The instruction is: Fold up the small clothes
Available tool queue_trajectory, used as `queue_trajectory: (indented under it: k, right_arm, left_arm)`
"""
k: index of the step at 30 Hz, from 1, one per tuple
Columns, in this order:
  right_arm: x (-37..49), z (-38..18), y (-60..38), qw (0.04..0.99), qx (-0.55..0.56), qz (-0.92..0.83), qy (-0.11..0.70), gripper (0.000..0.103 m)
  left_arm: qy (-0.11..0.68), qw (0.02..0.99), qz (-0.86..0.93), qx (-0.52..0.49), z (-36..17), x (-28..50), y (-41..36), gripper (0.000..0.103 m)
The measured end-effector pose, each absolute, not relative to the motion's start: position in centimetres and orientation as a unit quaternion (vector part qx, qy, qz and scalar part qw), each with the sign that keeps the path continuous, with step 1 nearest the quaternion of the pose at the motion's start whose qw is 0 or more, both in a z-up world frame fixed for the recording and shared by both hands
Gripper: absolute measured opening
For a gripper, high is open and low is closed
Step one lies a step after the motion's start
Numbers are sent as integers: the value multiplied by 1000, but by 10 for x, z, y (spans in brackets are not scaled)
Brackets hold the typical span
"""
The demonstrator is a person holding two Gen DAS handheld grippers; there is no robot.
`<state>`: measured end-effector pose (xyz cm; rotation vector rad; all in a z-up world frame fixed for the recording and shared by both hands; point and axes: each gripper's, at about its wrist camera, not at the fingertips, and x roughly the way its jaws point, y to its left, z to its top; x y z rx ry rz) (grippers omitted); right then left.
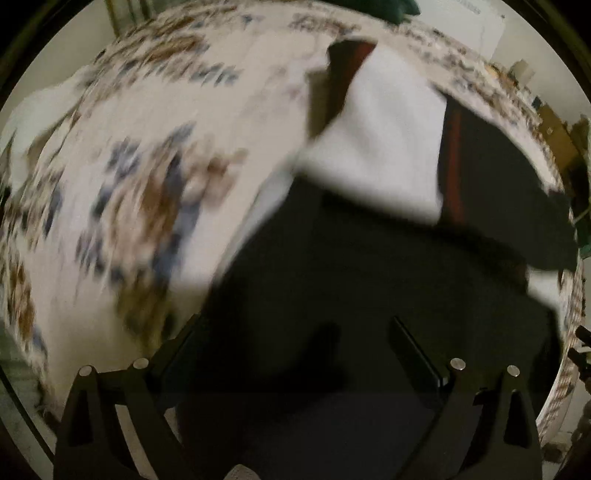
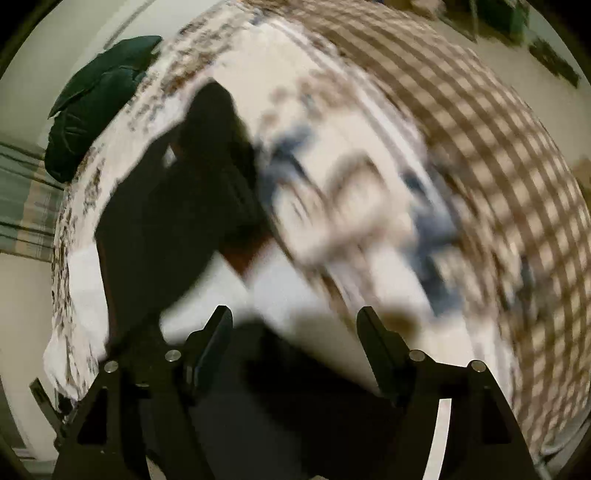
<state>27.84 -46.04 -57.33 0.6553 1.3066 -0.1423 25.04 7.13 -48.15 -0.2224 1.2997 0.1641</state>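
Both views are motion-blurred. A black garment (image 1: pixel 369 280) with a red stripe and a white panel (image 1: pixel 388 140) lies on a patterned bedspread (image 1: pixel 147 155). My left gripper (image 1: pixel 295 328) is open just above the black cloth, fingers spread wide. In the right wrist view the same black garment (image 2: pixel 166 229) stretches from the far left toward the near centre, with a white part (image 2: pixel 229 291) beside it. My right gripper (image 2: pixel 295 317) is open, with its fingers either side of the garment's near edge and nothing held between them.
The bedspread (image 2: pixel 369 206) has blue and brown floral print, with a brown checked area (image 2: pixel 480 147) at the right. A dark green pillow (image 2: pixel 99 99) lies at the far left edge. Room clutter and a white wall (image 1: pixel 491 33) sit beyond the bed.
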Motion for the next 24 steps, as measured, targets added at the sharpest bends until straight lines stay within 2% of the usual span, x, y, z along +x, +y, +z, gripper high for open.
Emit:
queue_trajectory:
  k: [10, 16, 20, 21, 22, 23, 24]
  right_arm:
    - [99, -635, -458, 675, 315, -79, 662, 72]
    - [58, -669, -438, 665, 341, -62, 661, 72]
    - [56, -666, -432, 679, 362, -67, 635, 72]
    - [57, -665, -430, 681, 371, -62, 629, 67]
    - [56, -664, -428, 681, 374, -58, 627, 57]
    - [55, -663, -426, 681, 374, -56, 627, 52]
    - [54, -664, -423, 681, 371, -56, 628, 44]
  left_arm:
    - [631, 761, 85, -126, -525, 155, 99, 99]
    - [651, 743, 43, -145, -563, 139, 108, 98]
    - [641, 749, 29, -169, -567, 141, 109, 96]
    - [640, 749, 24, -169, -568, 142, 108, 88]
    - [638, 751, 17, -168, -568, 143, 106, 73]
    - [634, 755, 11, -168, -567, 144, 104, 60]
    - [632, 757, 9, -163, -567, 144, 103, 40]
